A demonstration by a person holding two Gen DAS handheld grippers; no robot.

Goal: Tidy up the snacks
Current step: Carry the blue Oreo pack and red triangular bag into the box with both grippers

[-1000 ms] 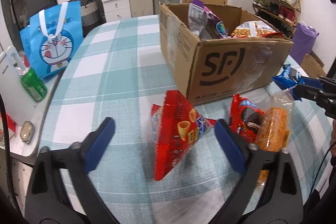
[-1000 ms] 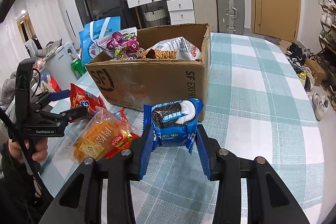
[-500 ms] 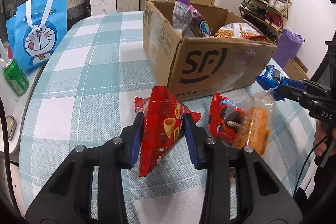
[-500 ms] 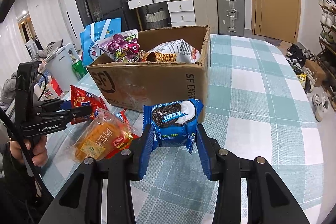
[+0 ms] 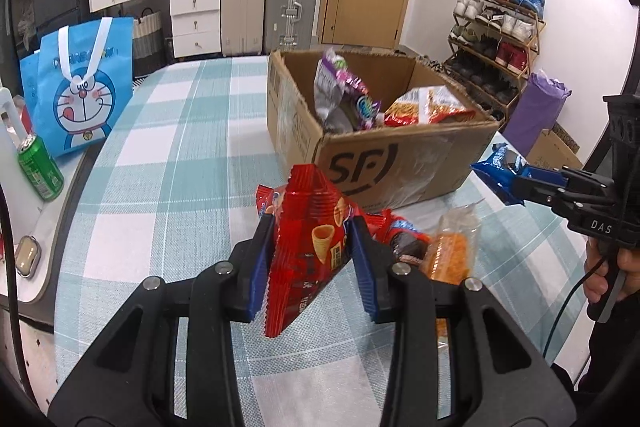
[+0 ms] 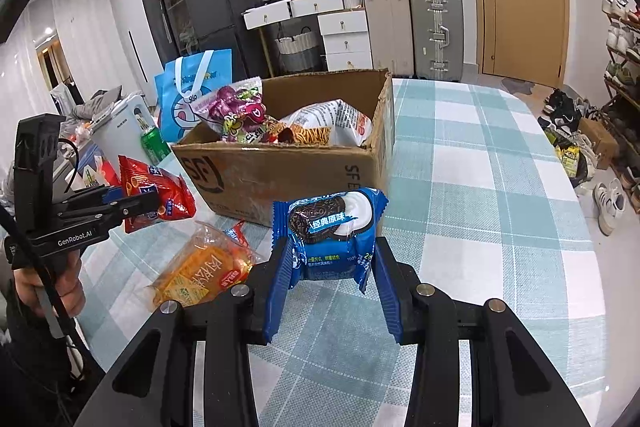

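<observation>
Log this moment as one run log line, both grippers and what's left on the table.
left gripper: shut on red bag | right gripper: shut on blue pack | box: part filled | table: orange pack left

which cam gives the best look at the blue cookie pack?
Right wrist: the blue cookie pack sits front-on between the right gripper pads, label and cookie picture readable. Left wrist shows only one crumpled end at the frame's right edge.

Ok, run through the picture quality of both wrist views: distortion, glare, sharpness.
Left wrist view: strong fisheye bending, dark corner vignette, red snack bag sharp, tape on the cardboard box glares. Right wrist view: same curved walls, blue cookie pack crisp, clear-wrapped orange pack shows sheen.
</observation>
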